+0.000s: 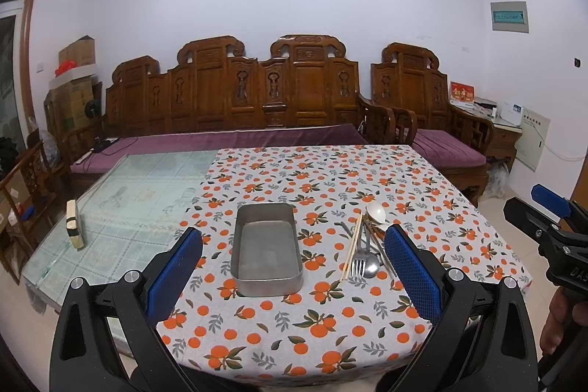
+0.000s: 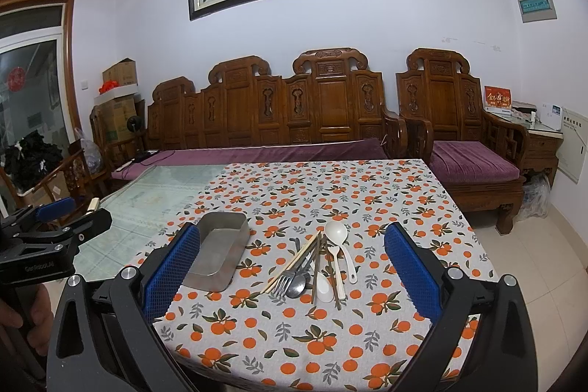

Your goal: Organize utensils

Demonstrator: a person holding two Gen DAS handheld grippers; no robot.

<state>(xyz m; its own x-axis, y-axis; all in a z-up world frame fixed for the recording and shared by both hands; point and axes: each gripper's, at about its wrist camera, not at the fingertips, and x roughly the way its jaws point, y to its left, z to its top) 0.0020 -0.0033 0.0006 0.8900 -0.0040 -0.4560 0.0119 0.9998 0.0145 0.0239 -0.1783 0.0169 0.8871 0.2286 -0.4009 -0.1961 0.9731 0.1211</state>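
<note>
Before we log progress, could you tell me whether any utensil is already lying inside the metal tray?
No, the metal tray holds nothing, and the utensils lie in a pile on the tablecloth to its right.

L gripper, black frame w/ blue mesh-padded fingers (image 1: 294,267), held low and level, pointing fwd; jaws spread wide, nothing between the pads. Its L pad (image 1: 176,272) and R pad (image 1: 413,272) angle outward in a V. R gripper, same black frame w/ blue mesh pads (image 2: 292,269), also level, jaws wide apart, holding nothing. The two sit side by side, well apart. In the R wrist view the L gripper shows at the far L edge, a bare hand (image 2: 25,322) wrapped round its handle. In the L wrist view the R gripper shows at the far R edge, part of the other hand (image 1: 562,326) on its grip.
</note>
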